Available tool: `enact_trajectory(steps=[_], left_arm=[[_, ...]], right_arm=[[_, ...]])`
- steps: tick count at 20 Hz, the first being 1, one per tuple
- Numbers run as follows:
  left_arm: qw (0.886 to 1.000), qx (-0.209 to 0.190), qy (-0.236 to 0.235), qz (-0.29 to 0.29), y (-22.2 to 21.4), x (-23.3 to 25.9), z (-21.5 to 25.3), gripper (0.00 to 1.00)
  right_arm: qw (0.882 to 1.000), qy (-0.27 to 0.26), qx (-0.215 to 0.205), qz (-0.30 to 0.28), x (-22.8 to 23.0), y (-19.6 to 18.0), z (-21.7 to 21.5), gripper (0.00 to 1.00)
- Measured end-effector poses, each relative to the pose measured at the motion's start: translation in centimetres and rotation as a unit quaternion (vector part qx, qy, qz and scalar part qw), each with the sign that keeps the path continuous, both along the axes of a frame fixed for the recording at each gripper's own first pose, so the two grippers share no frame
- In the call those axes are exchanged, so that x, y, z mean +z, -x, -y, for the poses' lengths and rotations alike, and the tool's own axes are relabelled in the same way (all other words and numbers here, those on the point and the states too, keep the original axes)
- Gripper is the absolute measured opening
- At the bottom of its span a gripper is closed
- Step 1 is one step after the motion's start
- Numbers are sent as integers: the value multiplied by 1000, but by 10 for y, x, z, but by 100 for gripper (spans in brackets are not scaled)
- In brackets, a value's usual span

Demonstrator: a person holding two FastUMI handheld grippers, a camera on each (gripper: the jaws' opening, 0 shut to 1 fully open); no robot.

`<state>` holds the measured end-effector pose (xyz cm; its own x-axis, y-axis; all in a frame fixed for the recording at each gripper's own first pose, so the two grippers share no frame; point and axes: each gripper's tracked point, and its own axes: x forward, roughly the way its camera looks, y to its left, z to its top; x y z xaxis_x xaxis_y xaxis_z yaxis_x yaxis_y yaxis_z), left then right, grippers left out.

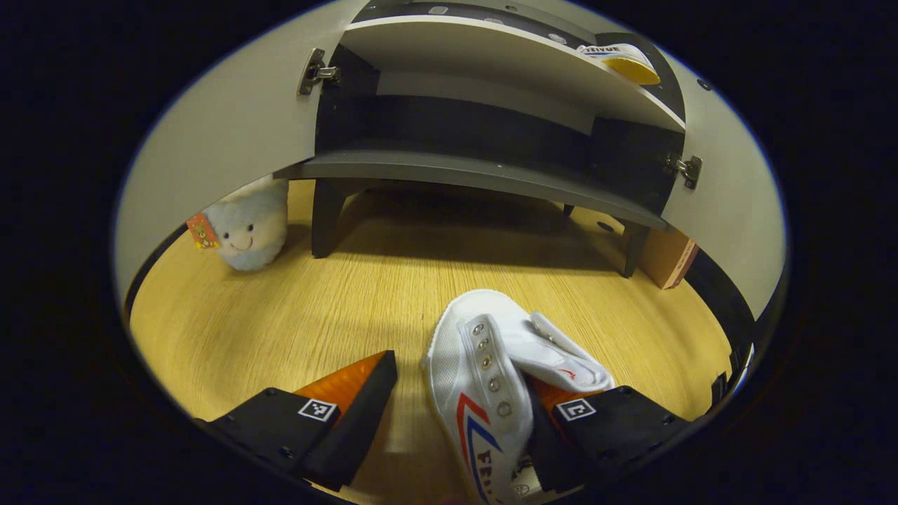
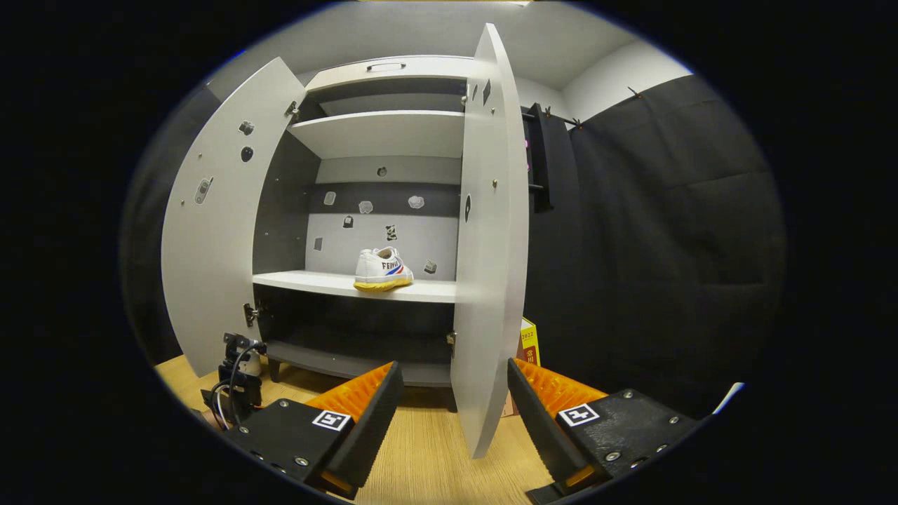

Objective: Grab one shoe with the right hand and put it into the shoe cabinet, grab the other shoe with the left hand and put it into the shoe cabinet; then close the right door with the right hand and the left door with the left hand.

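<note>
In the left gripper view, the left gripper (image 1: 459, 393) hangs low over the wooden surface (image 1: 365, 287) with its fingers spread wide. A white shoe (image 1: 491, 372) lies on the surface between them, toe pointing ahead toward the cabinet. The shoe's side rests against the right-hand finger (image 1: 603, 421), which seems to sit partly inside or under the shoe's opening, though the angle makes that hard to settle; the left-hand finger (image 1: 337, 414) stands clear of it with bare wood between. Ahead of this gripper stands the shoe cabinet (image 1: 477, 175), both doors swung open. A second shoe (image 1: 621, 62) sits on the shelf (image 1: 491, 63) up and to the right. To the far left ahead, a small plush toy (image 1: 247, 226) sits on the surface beneath the left door (image 1: 231, 133).

In the right gripper view, the right gripper (image 2: 452, 414) is spread and holds nothing. The edge of the open right door (image 2: 491, 245) stands just ahead, in line with the gap between the fingers and not touching either. Beyond it the shoe on the shelf (image 2: 382, 270) rests on its sole on the middle shelf (image 2: 316, 283), ahead and slightly left. The left door (image 2: 217, 231) stands open farther left. A yellow box (image 2: 527, 344) peeks out low behind the right door.
</note>
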<state>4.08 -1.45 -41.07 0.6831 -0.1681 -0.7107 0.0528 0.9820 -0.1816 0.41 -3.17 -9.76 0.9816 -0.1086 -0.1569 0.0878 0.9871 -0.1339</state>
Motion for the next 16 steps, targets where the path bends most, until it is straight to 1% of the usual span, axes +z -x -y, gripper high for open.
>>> enact_trajectory(steps=[1, 3, 4, 5, 6, 7, 8, 9, 10, 11, 12, 14, 16], left_arm=[[1000, 5, 6, 2, 0, 1, 0, 100], [1000, 3, 16, 9, -1, 1, 8, 94], [1000, 9, -1, 16, -3, 3, 4, 80], [1000, 17, -17, 18, -5, 2, -2, 74], [999, 22, -25, 21, -6, 4, -8, 55], [999, 23, -33, 26, -3, 4, -7, 40], [998, 26, -41, 27, -3, 5, -11, 29], [998, 35, -44, 28, -2, 8, -16, 23], [998, 42, -36, 25, 0, 12, -17, 17], [998, 51, -25, 28, 5, 19, -17, 14], [997, 61, -19, 36, 9, 33, -17, 14], [995, 71, -38, 63, 16, 72, -28, 15], [991, 81, -51, 92, 22, 122, -35, 14]], right_arm=[[1000, -3, -1, -3, -1, 1, 0, 92], [1000, -5, -3, -6, -2, 4, 2, 92], [1000, -5, -3, -7, -2, 3, 1, 92], [1000, -5, -3, -7, -1, 4, 0, 92], [1000, -4, -1, -8, -1, 3, 0, 92], [1000, -2, 2, -8, 0, 1, -1, 92], [1000, -1, 5, -8, 1, 2, -2, 92], [1000, 0, 9, -8, 2, 2, -4, 92], [1000, -1, 13, -9, 2, 2, -5, 92], [1000, -2, 17, -10, 2, 2, -7, 92], [1000, -4, 20, -10, 2, 0, -9, 92], [1000, -7, 26, -8, 2, -2, -13, 92], [999, -8, 32, -8, 0, -5, -18, 92]])
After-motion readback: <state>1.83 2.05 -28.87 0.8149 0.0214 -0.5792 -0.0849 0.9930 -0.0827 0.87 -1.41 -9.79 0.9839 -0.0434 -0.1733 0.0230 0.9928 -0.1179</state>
